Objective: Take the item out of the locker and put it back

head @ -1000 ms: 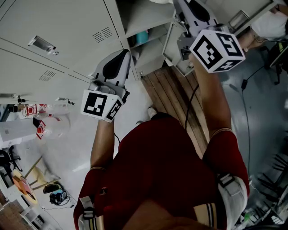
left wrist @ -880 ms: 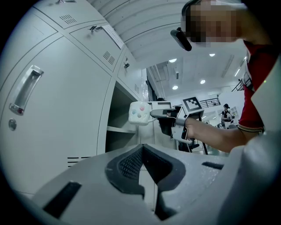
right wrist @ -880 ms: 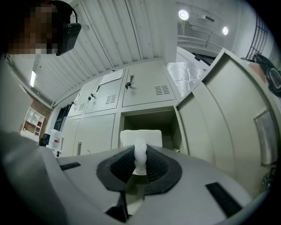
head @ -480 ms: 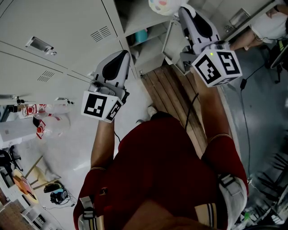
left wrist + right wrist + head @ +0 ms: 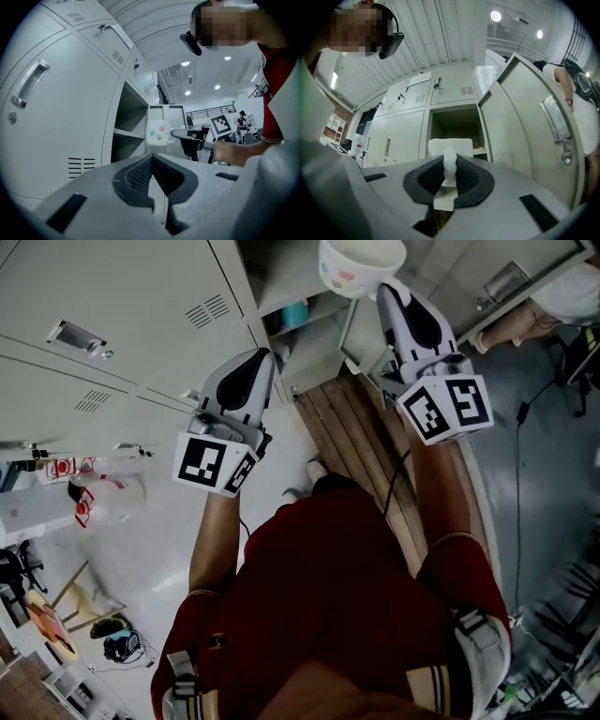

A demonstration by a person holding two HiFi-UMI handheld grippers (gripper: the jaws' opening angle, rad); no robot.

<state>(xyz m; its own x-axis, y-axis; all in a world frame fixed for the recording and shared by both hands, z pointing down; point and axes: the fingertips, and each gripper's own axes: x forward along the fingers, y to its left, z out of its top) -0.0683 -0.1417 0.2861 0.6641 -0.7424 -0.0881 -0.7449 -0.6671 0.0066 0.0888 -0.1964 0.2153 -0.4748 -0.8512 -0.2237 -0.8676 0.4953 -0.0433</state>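
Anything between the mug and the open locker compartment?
Nothing: in the right gripper view the mug, held by its handle in the right gripper, faces the open compartment with bare air between.

The right tongs (image 5: 380,285) have slid lower in the head view, and their marker cube (image 5: 445,409) has dropped toward middle right. The white mug (image 5: 361,261) they clamp, barely visible 1 second ago, now shows its open rim at top centre.
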